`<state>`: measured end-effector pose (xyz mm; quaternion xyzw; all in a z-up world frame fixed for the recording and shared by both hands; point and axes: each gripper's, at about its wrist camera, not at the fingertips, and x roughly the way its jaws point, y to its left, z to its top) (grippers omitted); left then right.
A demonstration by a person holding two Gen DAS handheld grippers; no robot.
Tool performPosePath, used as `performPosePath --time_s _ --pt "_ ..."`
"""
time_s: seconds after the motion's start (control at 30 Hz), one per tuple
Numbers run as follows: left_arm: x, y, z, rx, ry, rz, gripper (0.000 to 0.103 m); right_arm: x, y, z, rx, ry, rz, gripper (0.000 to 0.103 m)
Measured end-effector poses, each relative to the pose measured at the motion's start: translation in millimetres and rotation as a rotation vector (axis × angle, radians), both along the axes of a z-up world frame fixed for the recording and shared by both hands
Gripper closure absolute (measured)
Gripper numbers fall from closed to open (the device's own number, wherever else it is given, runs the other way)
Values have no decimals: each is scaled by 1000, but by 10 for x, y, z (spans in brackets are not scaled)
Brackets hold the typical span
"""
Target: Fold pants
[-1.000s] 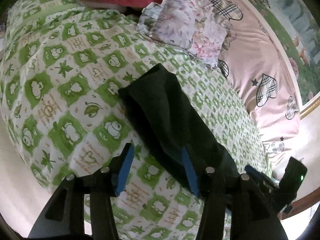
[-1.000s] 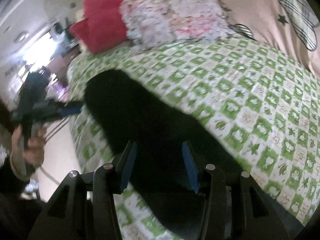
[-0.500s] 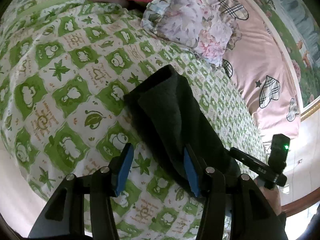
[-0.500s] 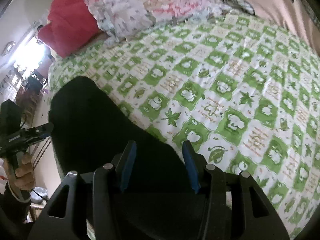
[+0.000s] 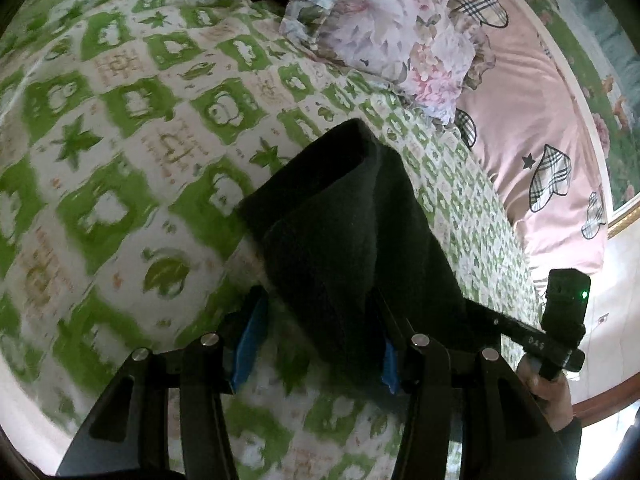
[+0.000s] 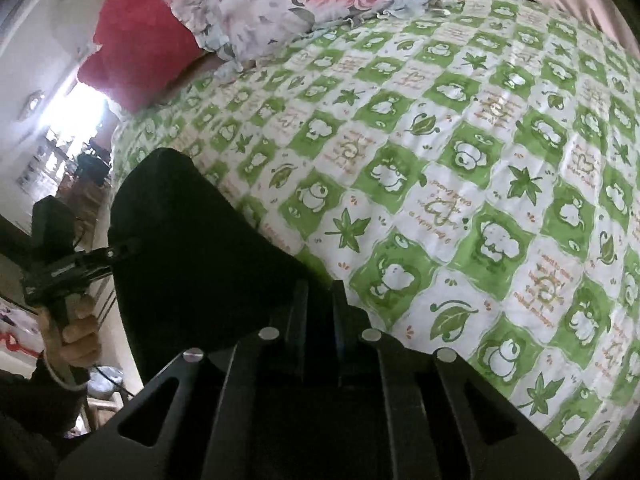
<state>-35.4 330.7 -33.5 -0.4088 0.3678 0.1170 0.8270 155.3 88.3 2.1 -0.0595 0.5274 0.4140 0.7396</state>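
Note:
Black pants (image 5: 344,240), folded into a long strip, lie on the green-and-white checked bedspread (image 5: 120,160). My left gripper (image 5: 318,344) is open low over one end of the strip. That end's corner lies between the blue pads, against the right one. In the right wrist view the pants (image 6: 192,248) run off to the left. My right gripper (image 6: 320,308) has its fingers pressed together on the fabric at the other end. Each view shows the other tool in a hand: the right gripper (image 5: 480,314) and the left gripper (image 6: 120,250).
A floral pillow (image 5: 392,40) and a pink sheet with checked hearts (image 5: 532,128) lie beyond the pants. A red cloth (image 6: 140,48) sits at the far corner. The bed's edge drops to the floor on the left of the right wrist view.
My right gripper's jaws have closed on the pants after moving down onto them. The left gripper has come lower and nearer, so the pants' corner now sits between its pads.

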Motion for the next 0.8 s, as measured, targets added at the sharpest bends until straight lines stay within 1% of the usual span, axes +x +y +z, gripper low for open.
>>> performPosePath --time_s 0.07,0.13,0.2,0.27,0.3,0.33,0.5,0.57,0.63,0.73,0.8 --pt "88 29 -12 11 -9 -5 55 28 -20 -25 14 14 -11 92" --pt "162 55 -18 27 -27 -6 62 65 -63 -62 41 35 -30 92" --pt "238 78 -41 35 -31 -18 77 69 -85 -73 59 47 -41 93" --pt "230 76 2 31 -57 -16 85 43 -80 -47 69 42 -39 93" --pt "210 47 65 45 -70 -24 86 17 -83 -13 74 36 -36 93" --pt "177 1 158 71 -77 -33 86 -3 -89 23 80 31 -35 93" --pt "-104 -141 645 108 -165 -64 87 -132 -114 308 120 -21 -16 93" --pt "-145 -168 760 129 -185 -81 87 -134 -87 361 116 -51 -16 93" --pt "-102 -159 771 142 -186 -95 87 -105 -47 363 102 -77 -28 93" --pt "70 -105 623 163 -142 -97 87 -55 51 279 43 -123 -47 93" --pt "217 -71 527 199 -122 -102 87 -17 140 186 -15 -173 -69 93"
